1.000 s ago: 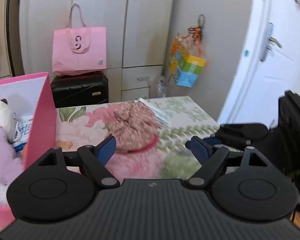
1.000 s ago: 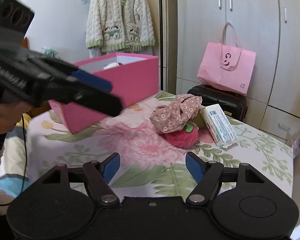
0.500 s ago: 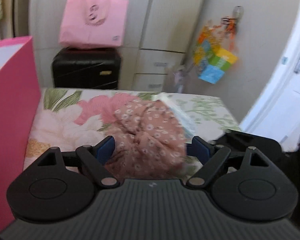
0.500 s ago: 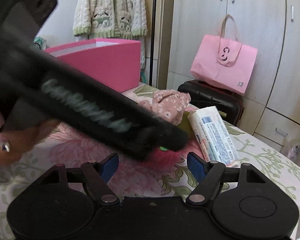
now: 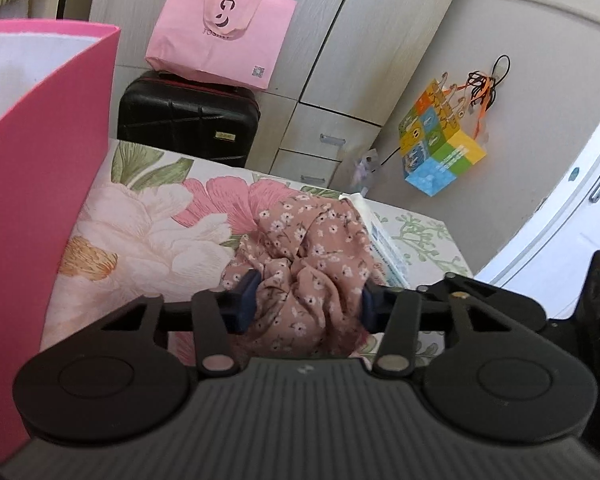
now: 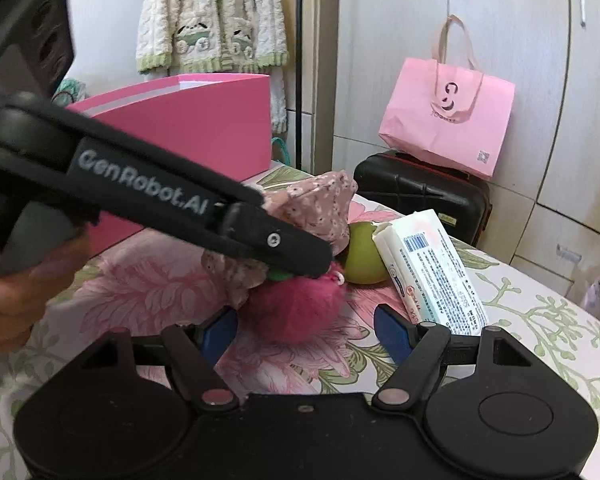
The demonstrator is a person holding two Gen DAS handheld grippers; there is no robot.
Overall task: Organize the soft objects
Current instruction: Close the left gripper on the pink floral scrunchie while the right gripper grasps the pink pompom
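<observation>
A crumpled pink floral cloth [image 5: 300,264] lies on the flowered tablecloth [image 5: 148,232]. My left gripper [image 5: 306,304] has its jaws closing on the cloth, and both blue pads press into its folds. In the right wrist view the left gripper's fingers [image 6: 292,248] reach in from the left onto the cloth [image 6: 320,208]. Under the cloth sits a fuzzy magenta ball [image 6: 296,312]. My right gripper [image 6: 306,332] stands open just in front of that ball, its pads clear of it. A hand [image 6: 16,300] holds the left gripper.
A tall pink box [image 5: 28,200] stands at the left [image 6: 204,120]. A green ball [image 6: 364,256] and a white tissue pack [image 6: 432,272] lie right of the cloth. Beyond the table are a black suitcase [image 5: 188,116] and a pink bag [image 5: 220,24].
My left gripper came forward and down over the floral cloth, rolled a little, and narrowed its jaws onto it. My right gripper drew nearer to the magenta ball and stayed open.
</observation>
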